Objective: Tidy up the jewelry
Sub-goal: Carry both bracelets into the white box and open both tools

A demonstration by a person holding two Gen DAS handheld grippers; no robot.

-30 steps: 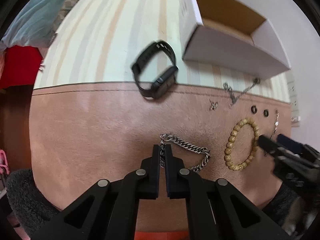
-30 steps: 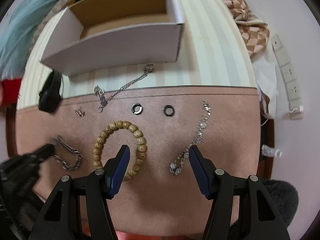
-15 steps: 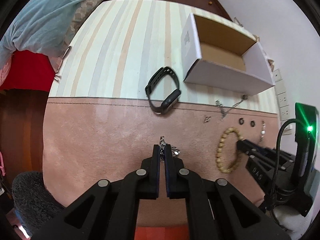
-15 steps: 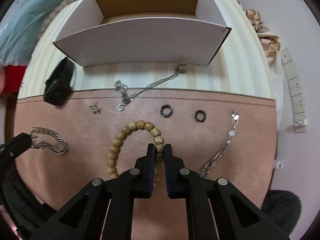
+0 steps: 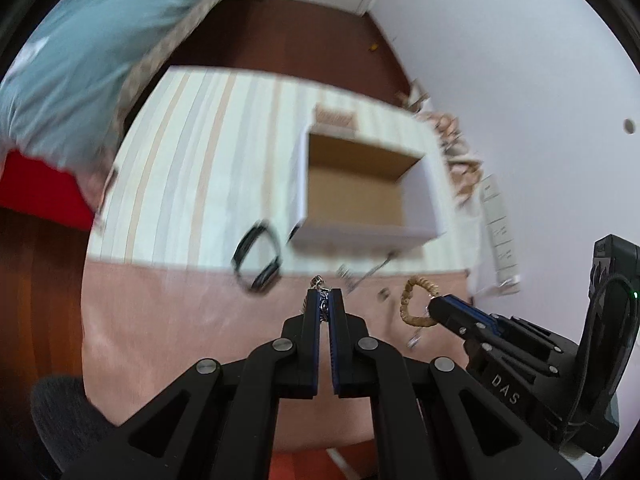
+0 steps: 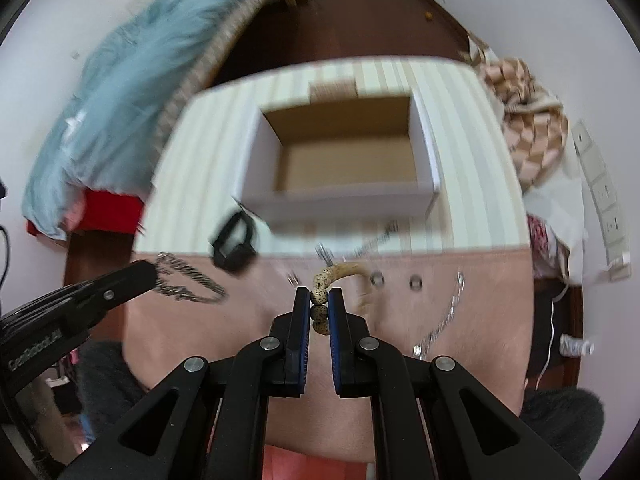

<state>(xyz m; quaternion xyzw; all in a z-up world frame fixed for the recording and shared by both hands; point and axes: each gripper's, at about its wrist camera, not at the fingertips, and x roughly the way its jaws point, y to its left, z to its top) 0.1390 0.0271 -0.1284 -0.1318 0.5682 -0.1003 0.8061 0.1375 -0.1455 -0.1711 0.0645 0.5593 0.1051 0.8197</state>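
The left gripper [image 5: 324,300] has its jaws nearly closed on a silver curb-link chain bracelet [image 6: 188,278]; from its own camera only a few links and a clasp show above the fingertips, while the right wrist view shows the rest of the chain hanging in a loose, motion-smeared loop beside the black finger, above the pink mat [image 6: 200,344]. The right gripper [image 6: 319,300] is pinched on a wooden bead bracelet [image 6: 340,274], speckled tan beads caught between the blue-lined pads, with the free part arching up and to the right and appearing lifted off the mat, though blur makes that hard to confirm. Ahead of both sits the open white cardboard box [image 6: 344,200] on the striped cloth [image 5: 208,160], its brown inside visible. A black smartwatch [image 5: 258,258] lies near the box's left front corner, straddling the cloth and mat edge. A thin silver necklace [image 6: 360,248] in front of the box is reduced to streaks, two small dark rings [image 6: 396,280] lie on the mat, and a sparkly silver bracelet [image 6: 444,320] runs diagonally at the right. Both views are blurred, so fine detail is lost.
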